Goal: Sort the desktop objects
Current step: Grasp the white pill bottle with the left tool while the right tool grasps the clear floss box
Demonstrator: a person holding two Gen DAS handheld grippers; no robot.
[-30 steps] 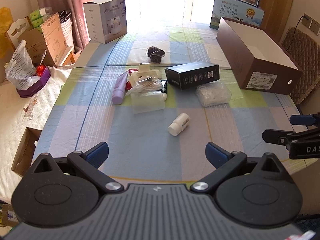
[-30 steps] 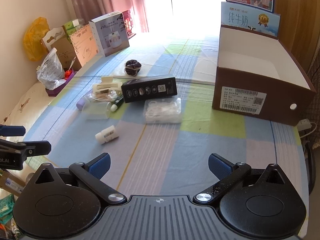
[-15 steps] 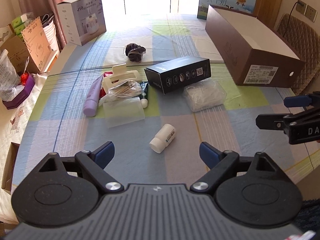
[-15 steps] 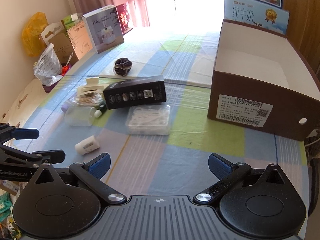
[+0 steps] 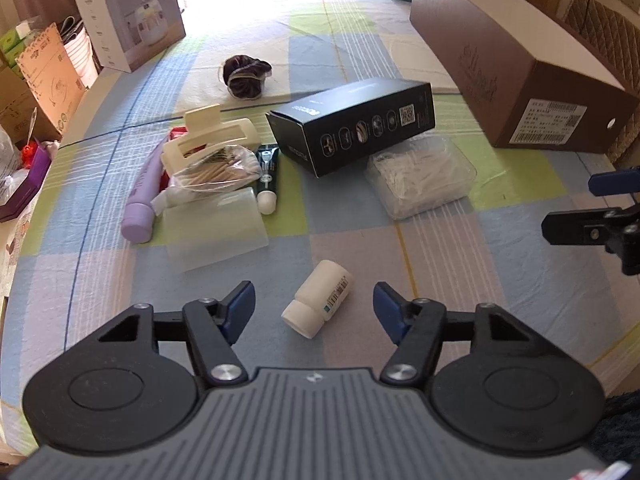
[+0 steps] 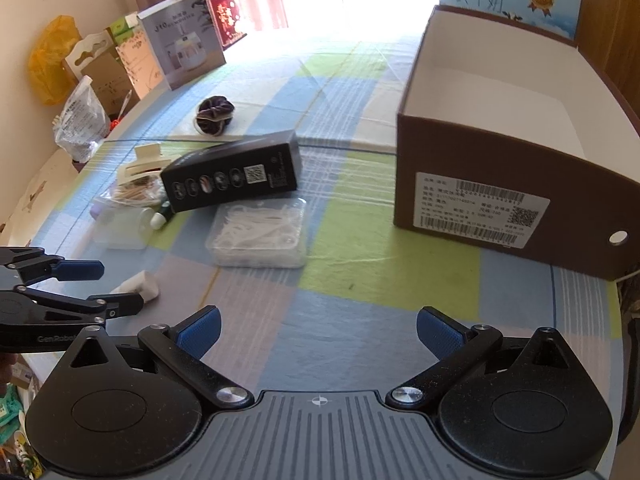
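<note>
Bottle [image 5: 319, 299] first: the small white pill bottle lies on its side on the checked tablecloth [image 5: 440, 264], squarely between the spread fingers of your left gripper [image 5: 314, 308] and untouched, cap toward you, its long axis slanting up and to the right. Your right gripper [image 6: 318, 330], jaws also wide and holding nothing, hangs well to the bottle's right, so the left is plainly nearer. Judged from here, you should turn the left wrist slightly so the pads close across the body; the brown box [image 6: 516, 184] sits open beyond.
</note>
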